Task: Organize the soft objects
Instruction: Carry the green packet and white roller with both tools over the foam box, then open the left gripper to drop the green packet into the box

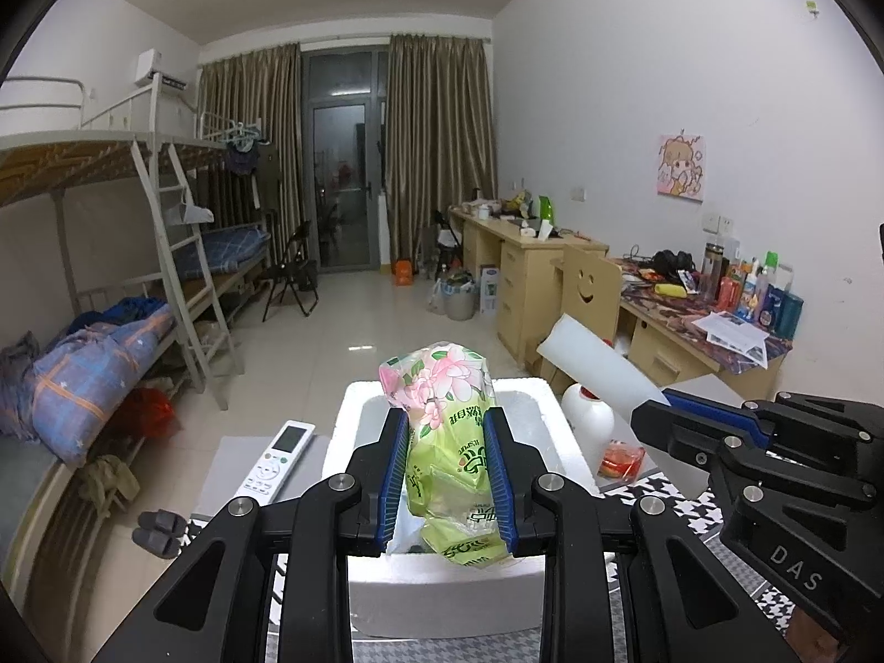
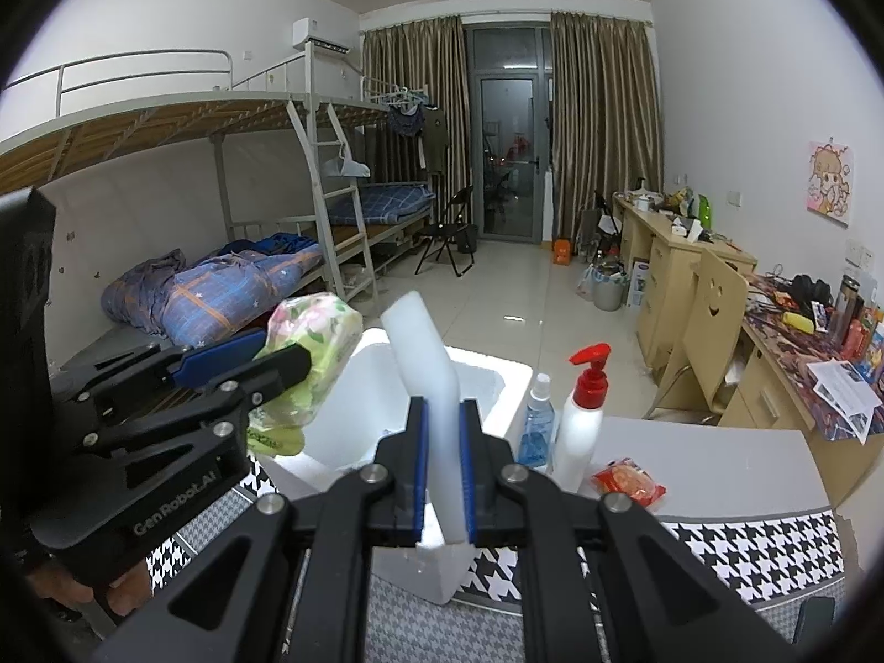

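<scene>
Tissue pack (image 1: pixel 447 442) is clamped between the left gripper (image 1: pixel 446 475) jaws above the foam box (image 1: pixel 552 442). Lowering before release is advised. White slab (image 2: pixel 431 387) is gripped by the right gripper (image 2: pixel 443 475); crowding should be avoided.

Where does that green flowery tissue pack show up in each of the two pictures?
Left wrist: tissue pack at center, between the left gripper fingers, above the foam box.
Right wrist: tissue pack at left-center, beside the same foam box.
</scene>
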The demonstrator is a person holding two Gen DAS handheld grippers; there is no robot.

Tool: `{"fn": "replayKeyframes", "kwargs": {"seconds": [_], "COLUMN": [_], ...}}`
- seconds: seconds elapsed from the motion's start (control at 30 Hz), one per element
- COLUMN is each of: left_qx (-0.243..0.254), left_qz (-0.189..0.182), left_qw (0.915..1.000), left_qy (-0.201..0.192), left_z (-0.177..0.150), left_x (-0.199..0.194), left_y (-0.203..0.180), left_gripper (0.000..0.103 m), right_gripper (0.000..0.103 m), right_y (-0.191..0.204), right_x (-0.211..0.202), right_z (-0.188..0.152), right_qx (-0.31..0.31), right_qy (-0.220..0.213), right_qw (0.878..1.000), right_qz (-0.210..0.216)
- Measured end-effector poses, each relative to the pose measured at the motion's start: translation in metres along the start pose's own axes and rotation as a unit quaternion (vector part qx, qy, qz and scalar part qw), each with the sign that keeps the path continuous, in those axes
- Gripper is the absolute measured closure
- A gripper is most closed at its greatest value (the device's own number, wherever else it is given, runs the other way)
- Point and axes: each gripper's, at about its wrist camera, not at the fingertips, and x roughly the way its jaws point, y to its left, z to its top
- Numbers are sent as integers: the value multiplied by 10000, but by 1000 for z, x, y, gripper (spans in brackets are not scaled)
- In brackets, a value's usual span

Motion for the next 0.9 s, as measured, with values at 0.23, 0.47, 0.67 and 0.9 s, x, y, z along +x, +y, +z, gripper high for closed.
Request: {"fn": "replayKeyframes", "kwargs": {"seconds": [0.23,0.47,0.67,0.9], "left_qx": [-25,-18,-46,-36], "left_qz": [-12,27,-37,-23], "left_qw": [9999,9996,9992,9989], "left_qy": [168,288,398,470], "left_z": [3,4,0,-2], "left_x": [19,36,48,62], "left_y": [0,2,5,7], "left_gripper": [73,73,73,27], "right_gripper": [90,90,90,90], "right_y": [-5,-10,-12,-15], "right_x": [12,19,25,28], "right_z": [2,1,0,-1], "right_qx": [48,51,71,98], "right_qy": [92,158,203,234], "right_qw": [9999,9998,9997,9996], "right_qz": [-36,-63,-82,-136]}}
